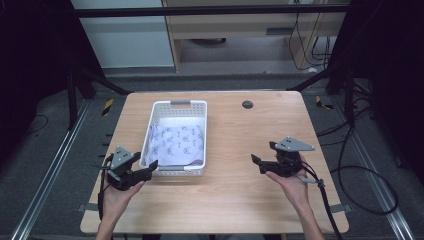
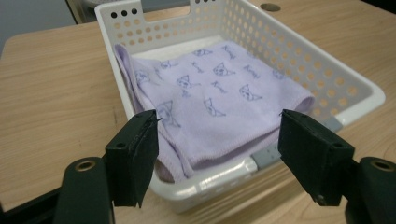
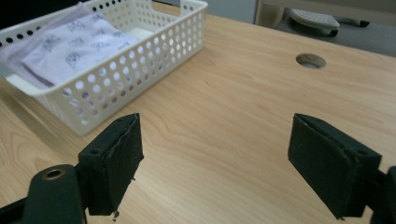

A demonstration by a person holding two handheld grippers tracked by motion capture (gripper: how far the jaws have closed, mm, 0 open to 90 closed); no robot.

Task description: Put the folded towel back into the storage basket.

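Observation:
A white perforated basket (image 1: 150, 127) stands on the wooden table, left of centre. Inside it lies a folded lilac cloth (image 1: 177, 142) with a small dark print, also seen as the cloth (image 2: 219, 100) in the basket (image 2: 327, 79) and the cloth (image 3: 70, 44) in the basket (image 3: 140, 65). My left gripper (image 1: 150, 167) is open at the basket's near left corner, its jaws straddling that corner with nothing held (image 2: 217, 158). My right gripper (image 1: 259, 162) is open over bare table right of the basket, jaws wide apart (image 3: 215, 163).
A round cable hole (image 1: 247, 104) sits in the table (image 1: 235, 195) at the back right. Cables (image 1: 350, 170) trail on the floor to the right. A dark frame and metal rails surround the table.

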